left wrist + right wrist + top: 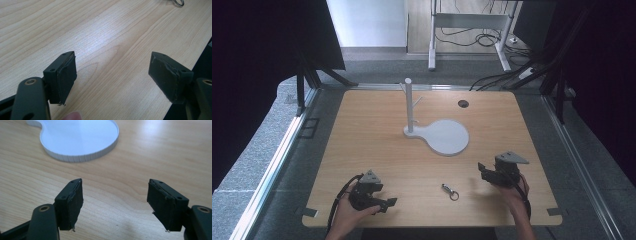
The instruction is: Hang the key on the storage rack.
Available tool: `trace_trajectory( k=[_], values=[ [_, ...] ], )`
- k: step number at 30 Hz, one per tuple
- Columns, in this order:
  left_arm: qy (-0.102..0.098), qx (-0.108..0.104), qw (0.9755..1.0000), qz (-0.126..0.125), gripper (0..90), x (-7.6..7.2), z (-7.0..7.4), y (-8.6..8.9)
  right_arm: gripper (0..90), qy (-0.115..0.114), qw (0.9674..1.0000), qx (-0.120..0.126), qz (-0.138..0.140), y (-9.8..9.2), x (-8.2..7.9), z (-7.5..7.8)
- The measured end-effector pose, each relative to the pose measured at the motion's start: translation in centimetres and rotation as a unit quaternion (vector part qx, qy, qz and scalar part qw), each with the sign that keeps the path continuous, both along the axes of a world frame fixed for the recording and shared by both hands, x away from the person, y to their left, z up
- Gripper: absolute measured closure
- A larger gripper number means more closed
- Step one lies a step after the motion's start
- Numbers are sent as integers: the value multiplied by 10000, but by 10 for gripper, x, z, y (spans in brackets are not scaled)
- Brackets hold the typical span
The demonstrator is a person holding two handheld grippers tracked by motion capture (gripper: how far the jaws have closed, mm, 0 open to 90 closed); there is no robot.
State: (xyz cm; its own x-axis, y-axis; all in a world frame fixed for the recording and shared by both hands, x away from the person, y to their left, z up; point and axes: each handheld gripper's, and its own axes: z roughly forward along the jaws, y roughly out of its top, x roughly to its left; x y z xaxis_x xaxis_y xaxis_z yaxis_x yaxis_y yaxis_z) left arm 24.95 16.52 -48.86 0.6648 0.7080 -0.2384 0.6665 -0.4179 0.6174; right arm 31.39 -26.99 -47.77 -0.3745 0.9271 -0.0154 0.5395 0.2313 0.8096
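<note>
A small metal key ring with a clip (450, 191) lies on the wooden table (377, 150) near its front edge, between my two grippers. Its ring also peeks in at the top of the left gripper view (178, 2). A white stand (409, 106) with a post, short pegs and a round base plate (447, 136) sits mid-table. My left gripper (388, 202) rests low at the front left, pointing right, its jaws open and empty (112, 67). My right gripper (482, 169) sits at the front right, pointing left towards the base plate (80, 137), with jaws open and empty (115, 195).
A dark round hole (462, 103) marks the table's far side. Black frames and curtains flank the table, and a white desk frame (472, 22) with cables stands on the floor beyond. The table's front edge runs just below both hands.
</note>
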Motion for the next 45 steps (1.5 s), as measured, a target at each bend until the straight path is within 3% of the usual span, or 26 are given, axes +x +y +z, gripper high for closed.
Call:
trace_trajectory(
  k=[1,6,13,17,35,41,45],
  values=[
    [2,-7,10000,-8,228,0,0,0,288,-155,9998,-77,28,-2,-2,2],
    [13,-30,10000,16,227,0,0,2,299,-150,9997,-182,30,-2,-2,-2],
    [0,-59,10000,65,227,1,1,6,328,-48,9995,-190,233,1,-5,-6],
    [19,-50,10000,59,228,1,0,6,339,99,9991,-322,252,3,-4,-12],
    [20,-78,9999,69,228,1,2,6,368,235,9992,-150,295,-5,-7,-6],
    [34,-34,9999,137,228,0,3,8,377,285,9987,-71,409,-3,-8,0],
    [-68,-64,9998,180,228,-2,10,11,381,432,9971,-67,627,-3,-6,10]
  ],
)
